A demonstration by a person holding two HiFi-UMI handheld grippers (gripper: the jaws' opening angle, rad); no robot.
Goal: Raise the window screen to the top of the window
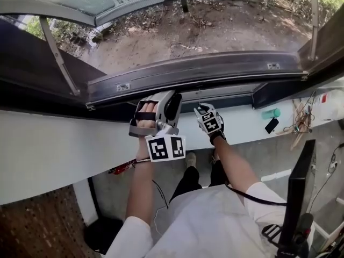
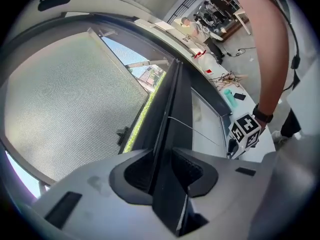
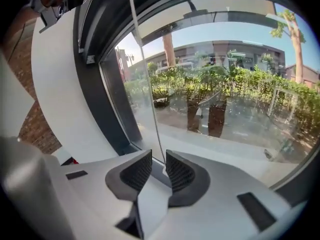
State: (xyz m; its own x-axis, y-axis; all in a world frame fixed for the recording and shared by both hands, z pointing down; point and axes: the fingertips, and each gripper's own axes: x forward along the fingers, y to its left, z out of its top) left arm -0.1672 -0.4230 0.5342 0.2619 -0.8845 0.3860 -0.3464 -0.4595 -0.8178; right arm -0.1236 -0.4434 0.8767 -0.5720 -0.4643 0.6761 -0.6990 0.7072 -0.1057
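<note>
Clamping dark rail [image 2: 175, 104] with left gripper [image 2: 165, 171], holding right gripper [image 3: 159, 170] jaws wide around thin cord [image 3: 145, 84] (unpinched): risking cord slipping aside, window screen [image 2: 65, 99] stalling.

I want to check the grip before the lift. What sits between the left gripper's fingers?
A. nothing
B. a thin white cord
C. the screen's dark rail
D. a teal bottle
C: in the left gripper view, the left gripper has both fingers pressed against the dark rail that runs between them.
</note>
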